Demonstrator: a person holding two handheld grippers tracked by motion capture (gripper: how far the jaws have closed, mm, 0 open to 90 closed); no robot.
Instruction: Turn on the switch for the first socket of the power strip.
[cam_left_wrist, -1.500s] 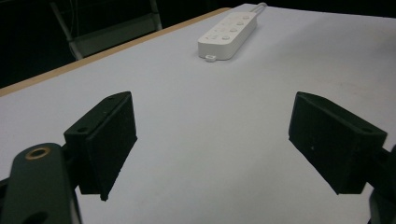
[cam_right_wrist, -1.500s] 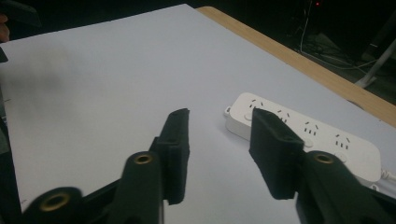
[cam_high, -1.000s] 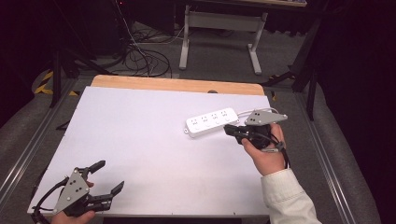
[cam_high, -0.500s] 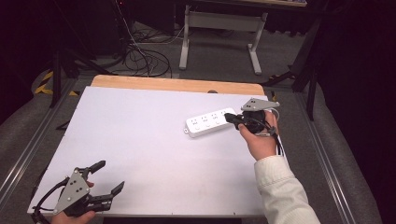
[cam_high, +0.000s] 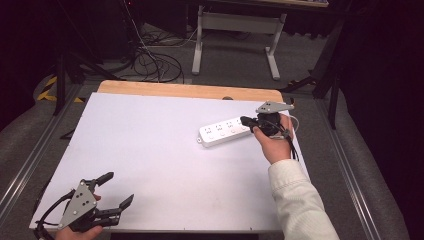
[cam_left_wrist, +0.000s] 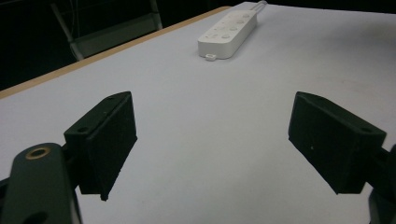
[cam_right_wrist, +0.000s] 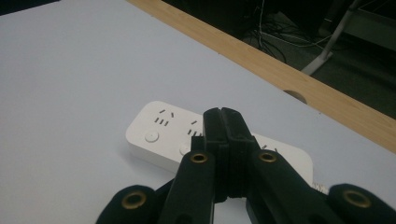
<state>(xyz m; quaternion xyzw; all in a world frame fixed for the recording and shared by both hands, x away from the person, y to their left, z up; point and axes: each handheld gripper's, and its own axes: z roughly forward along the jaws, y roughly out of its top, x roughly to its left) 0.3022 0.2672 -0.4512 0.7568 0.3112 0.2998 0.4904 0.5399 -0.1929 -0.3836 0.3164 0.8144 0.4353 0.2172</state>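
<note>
A white power strip (cam_high: 223, 131) lies toward the far right of the white tabletop (cam_high: 150, 150), angled, with its cord end nearest the person's right hand. The right tongs (cam_high: 246, 120) are pressed fully together with nothing between them, their tip poised over the strip's top face near its switch buttons (cam_right_wrist: 150, 136); whether the tip actually touches the casing is hard to tell. The step in hand looks like pressing one of the switches with the closed tip. The next move calls for a short, straight push down on a button, without sliding the strip. The left tongs (cam_high: 115, 190) rest wide apart and empty at the near left corner, well apart from the strip.
</note>
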